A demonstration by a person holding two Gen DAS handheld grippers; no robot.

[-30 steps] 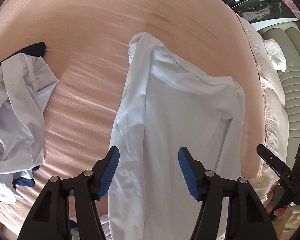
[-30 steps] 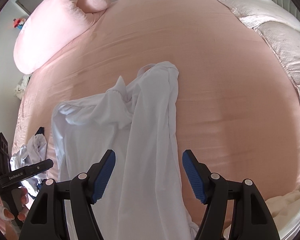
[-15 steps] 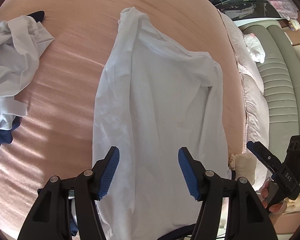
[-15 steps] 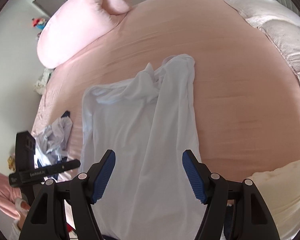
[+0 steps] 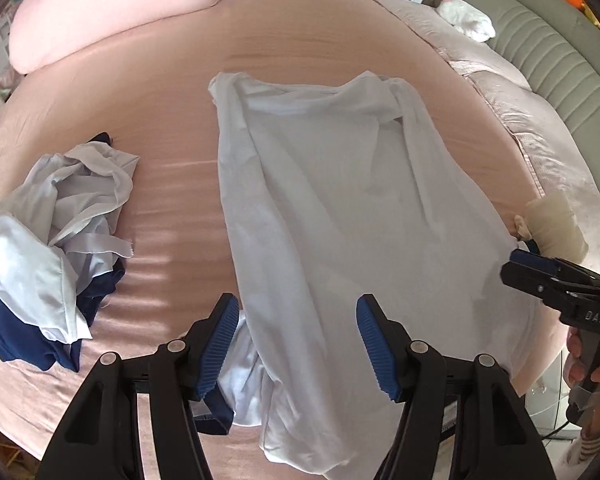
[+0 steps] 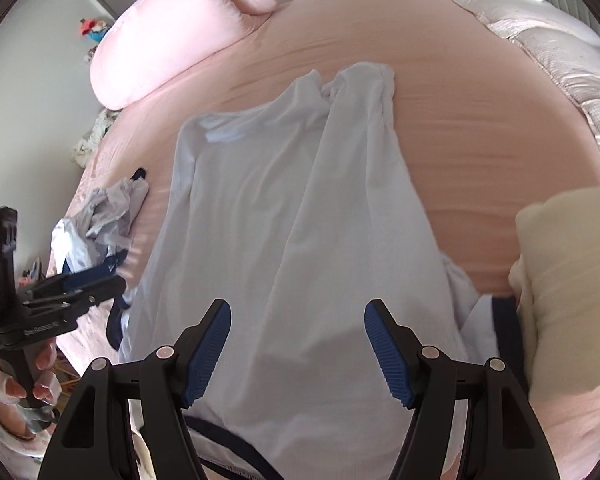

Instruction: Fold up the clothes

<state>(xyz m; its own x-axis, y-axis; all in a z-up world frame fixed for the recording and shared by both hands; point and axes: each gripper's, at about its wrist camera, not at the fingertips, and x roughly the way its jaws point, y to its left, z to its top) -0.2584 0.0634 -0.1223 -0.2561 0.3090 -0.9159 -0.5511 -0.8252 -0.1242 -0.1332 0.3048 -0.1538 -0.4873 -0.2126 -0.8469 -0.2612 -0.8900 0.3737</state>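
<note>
Hovering over white shirt (image 5: pixel 332 208): left gripper (image 5: pixel 296 342), right gripper (image 6: pixel 298 350) both released; "DAS" lettering on right gripper.

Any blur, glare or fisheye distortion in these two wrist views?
Left wrist: sharp; pink bedsheet bulges from fisheye, sunlit streaks beside the crumpled white-and-navy clothes pile. Right wrist: softer, spread white long-sleeved shirt slightly blurred, cream folded blanket smeared at right.

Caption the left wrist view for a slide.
Open left gripper above a white long-sleeved shirt spread on the pink bed.

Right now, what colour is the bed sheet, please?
Pink bed sheet, clearest in the left wrist view.
</note>
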